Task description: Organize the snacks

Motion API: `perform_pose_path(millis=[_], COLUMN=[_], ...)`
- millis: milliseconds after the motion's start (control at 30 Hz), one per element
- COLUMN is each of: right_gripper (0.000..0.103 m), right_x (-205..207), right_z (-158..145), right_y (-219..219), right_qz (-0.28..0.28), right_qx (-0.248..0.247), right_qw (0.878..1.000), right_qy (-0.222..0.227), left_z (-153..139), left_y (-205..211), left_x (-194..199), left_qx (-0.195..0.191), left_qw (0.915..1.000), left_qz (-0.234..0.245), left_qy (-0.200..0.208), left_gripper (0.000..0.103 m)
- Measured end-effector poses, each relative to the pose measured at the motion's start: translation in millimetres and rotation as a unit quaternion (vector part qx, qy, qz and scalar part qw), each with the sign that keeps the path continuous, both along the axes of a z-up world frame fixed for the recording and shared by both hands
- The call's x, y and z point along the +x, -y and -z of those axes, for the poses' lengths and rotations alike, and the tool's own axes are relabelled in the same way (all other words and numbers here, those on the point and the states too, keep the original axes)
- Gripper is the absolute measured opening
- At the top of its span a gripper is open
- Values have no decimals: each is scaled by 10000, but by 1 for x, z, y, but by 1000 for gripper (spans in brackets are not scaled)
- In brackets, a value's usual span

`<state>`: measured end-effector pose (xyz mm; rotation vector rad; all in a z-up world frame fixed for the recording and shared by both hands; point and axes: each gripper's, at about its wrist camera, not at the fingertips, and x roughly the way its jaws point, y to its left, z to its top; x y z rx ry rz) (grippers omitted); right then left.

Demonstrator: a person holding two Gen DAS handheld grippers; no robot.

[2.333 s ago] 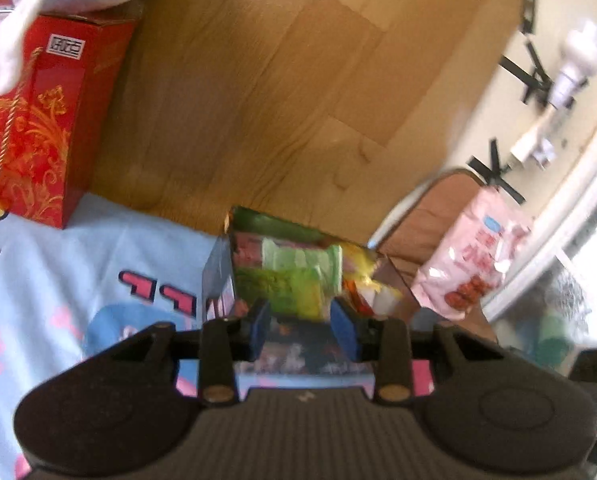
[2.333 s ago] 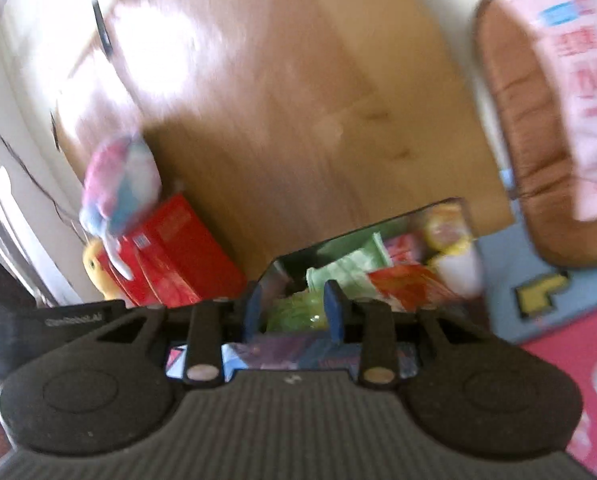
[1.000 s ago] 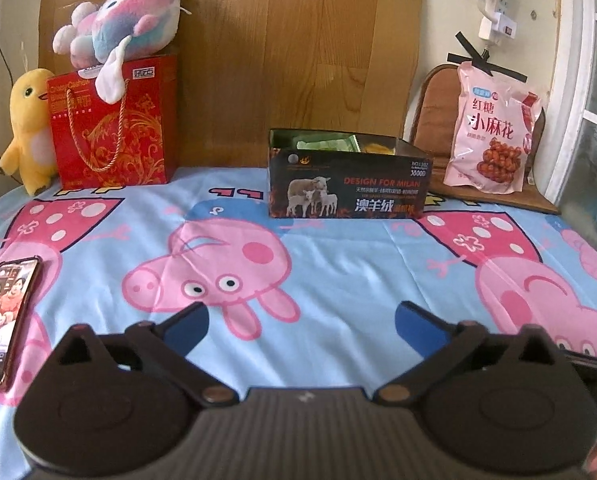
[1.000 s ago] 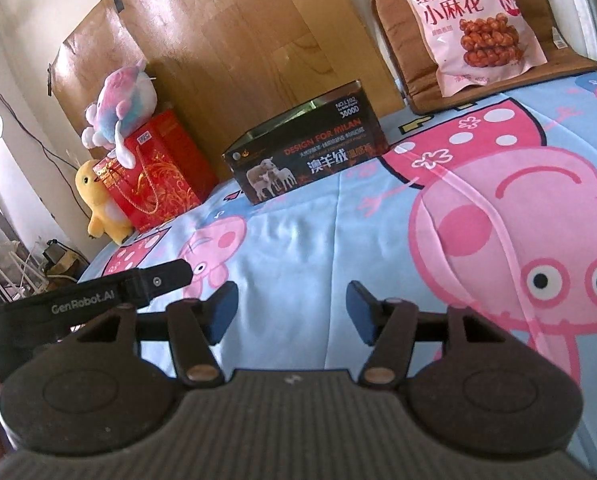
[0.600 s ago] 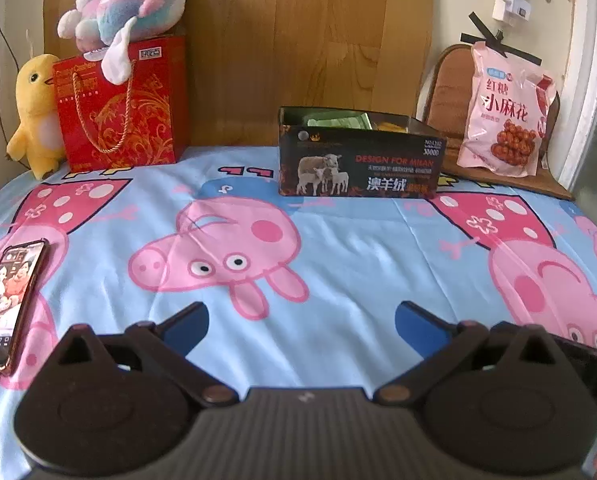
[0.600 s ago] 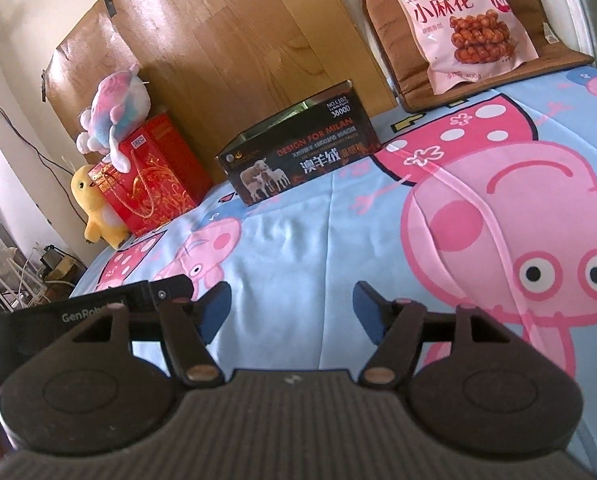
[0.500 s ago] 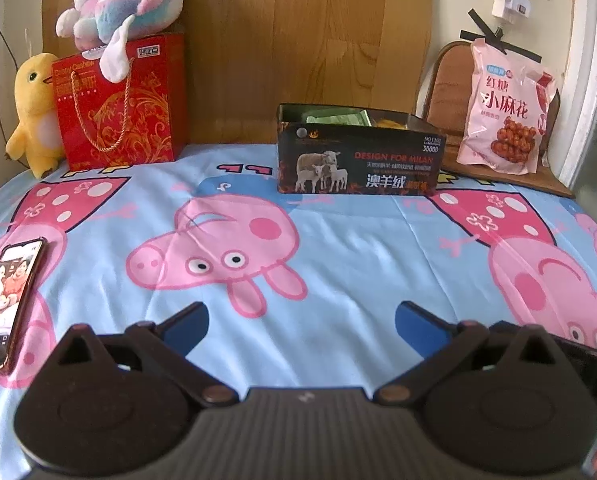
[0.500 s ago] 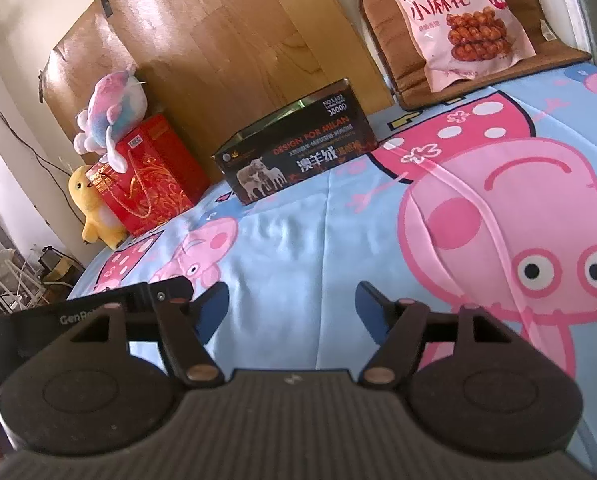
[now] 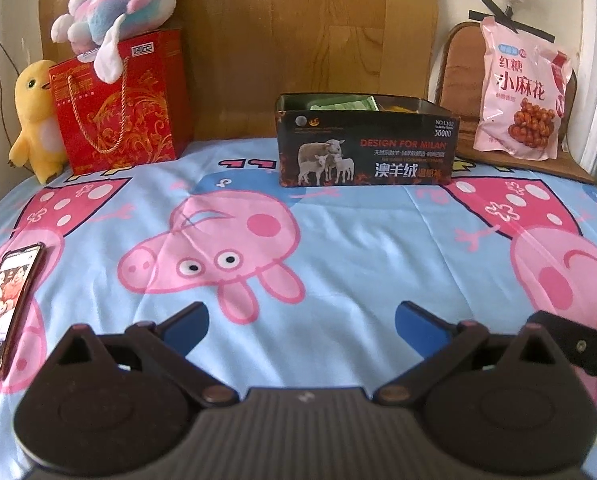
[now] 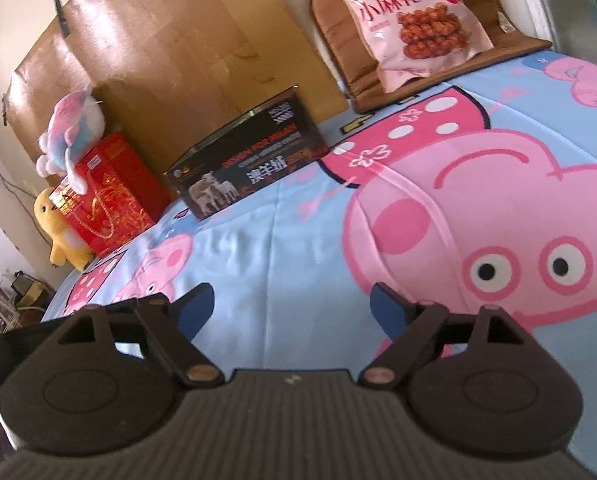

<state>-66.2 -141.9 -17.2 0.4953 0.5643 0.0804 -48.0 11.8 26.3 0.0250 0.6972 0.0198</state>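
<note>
Since a couple of seconds back, both my grippers have let go of the dark box point(image 9: 365, 148) and pulled away; it now sits on the bed point(image 9: 358, 240) against the wooden board point(image 9: 298, 40). The box is black, printed with sheep, open-topped, with green and yellow packets inside. My left gripper point(image 9: 300, 322) stands wide open and empty; the right gripper point(image 10: 290, 306) is opening, nothing between its jaws. The left view alone shows a phone point(image 9: 8, 304) far left of the box. Right of the box leans a pink snack bag point(image 10: 408, 12).
</note>
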Motion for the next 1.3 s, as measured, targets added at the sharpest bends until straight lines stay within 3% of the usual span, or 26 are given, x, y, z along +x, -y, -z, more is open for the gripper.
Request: perform_pose_path(millis=[267, 667, 1300], right_gripper=[95, 96, 96], right_x=[3, 7, 13], right_z=[2, 2, 2], right_y=[1, -3, -7], right_qz=[-8, -70, -71], right_qx=[-72, -149, -225], right_qw=[10000, 9999, 9997], right_qy=[64, 37, 5], left_z=[3, 7, -7], left_y=[-4, -13, -27], left_x=[5, 5, -1], left_qx=[-259, -475, -557], left_qw=[9994, 9980, 9984], left_qz=[155, 219, -101], left_qy=[-164, -367, -2], left_gripper=[103, 103, 103])
